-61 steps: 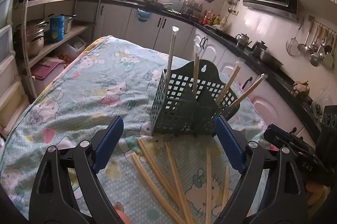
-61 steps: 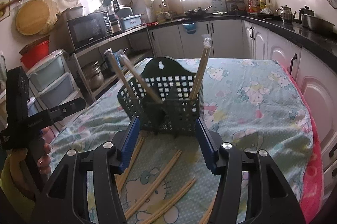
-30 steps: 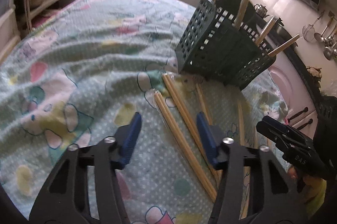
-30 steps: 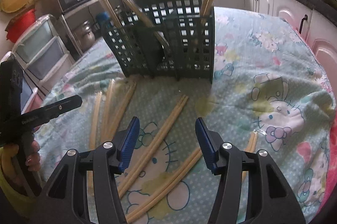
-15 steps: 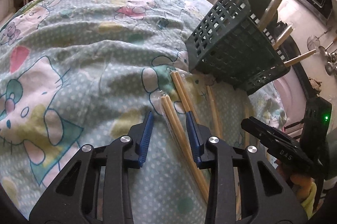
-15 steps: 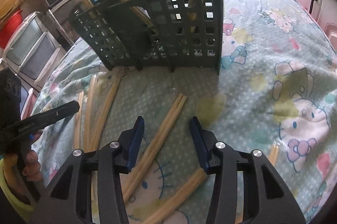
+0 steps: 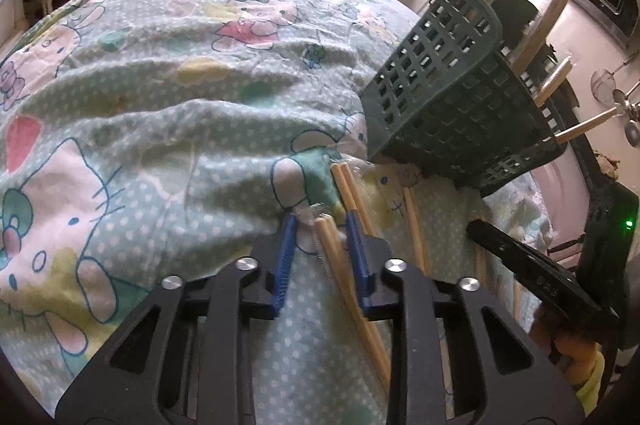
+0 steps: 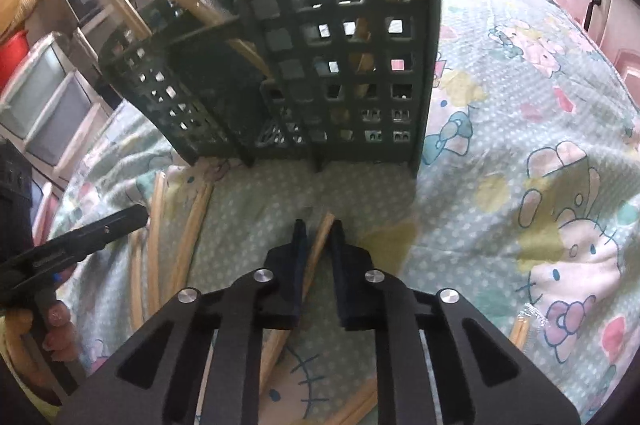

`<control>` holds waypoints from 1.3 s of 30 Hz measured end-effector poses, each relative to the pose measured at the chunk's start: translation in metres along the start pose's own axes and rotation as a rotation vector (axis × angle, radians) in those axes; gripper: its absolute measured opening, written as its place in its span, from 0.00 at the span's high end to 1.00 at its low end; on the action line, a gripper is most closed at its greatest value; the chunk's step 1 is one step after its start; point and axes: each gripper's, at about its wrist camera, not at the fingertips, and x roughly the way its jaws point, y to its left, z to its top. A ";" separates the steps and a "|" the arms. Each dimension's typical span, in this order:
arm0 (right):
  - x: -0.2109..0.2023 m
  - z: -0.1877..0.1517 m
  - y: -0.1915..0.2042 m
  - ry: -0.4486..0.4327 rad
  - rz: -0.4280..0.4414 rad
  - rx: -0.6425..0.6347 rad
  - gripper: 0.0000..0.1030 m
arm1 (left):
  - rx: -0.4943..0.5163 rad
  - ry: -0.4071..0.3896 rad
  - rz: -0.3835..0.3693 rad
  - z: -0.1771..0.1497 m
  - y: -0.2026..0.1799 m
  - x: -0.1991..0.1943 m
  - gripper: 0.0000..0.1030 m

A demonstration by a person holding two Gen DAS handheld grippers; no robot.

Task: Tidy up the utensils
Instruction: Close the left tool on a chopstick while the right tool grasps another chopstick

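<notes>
On the tablecloth [image 7: 168, 97], left gripper [image 7: 320, 229] fingers straddling wrapped chopsticks [image 7: 332, 245], contact unclear

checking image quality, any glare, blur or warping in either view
Left wrist view: window glare blows out the top edge, fisheye bends the green basket, chopsticks between the left claw look soft. Right wrist view: basket bulges from distortion, left edge smeared.

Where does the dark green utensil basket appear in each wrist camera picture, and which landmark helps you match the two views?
Left wrist view: the green basket stands at upper right, beyond the left gripper.
Right wrist view: the green basket fills the upper centre, straight ahead of the right gripper.
Shared landmark: the cartoon-cat tablecloth under it.
</notes>
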 end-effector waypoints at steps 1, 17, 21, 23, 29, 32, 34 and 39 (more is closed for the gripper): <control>-0.001 0.000 -0.002 -0.002 0.013 0.007 0.90 | -0.001 0.000 -0.001 0.000 0.001 0.000 0.88; -0.055 -0.003 0.031 -0.118 0.166 -0.050 0.94 | 0.024 -0.153 -0.048 -0.003 -0.009 -0.061 0.97; -0.076 -0.004 0.042 -0.173 0.193 -0.061 0.94 | 0.055 -0.209 -0.066 0.000 -0.021 -0.084 0.98; -0.087 -0.005 0.044 -0.199 0.198 -0.067 0.95 | 0.069 -0.229 -0.076 0.002 -0.027 -0.092 0.98; -0.117 -0.006 0.046 -0.285 0.205 -0.086 0.95 | 0.112 -0.279 -0.105 0.008 -0.047 -0.114 0.99; -0.128 -0.007 0.046 -0.321 0.203 -0.098 0.95 | 0.134 -0.302 -0.118 0.009 -0.057 -0.124 0.99; -0.134 -0.007 0.047 -0.340 0.201 -0.104 0.95 | 0.147 -0.320 -0.128 0.011 -0.065 -0.131 0.99; -0.151 -0.007 0.044 -0.393 0.191 -0.114 0.95 | 0.178 -0.354 -0.141 0.017 -0.080 -0.144 0.99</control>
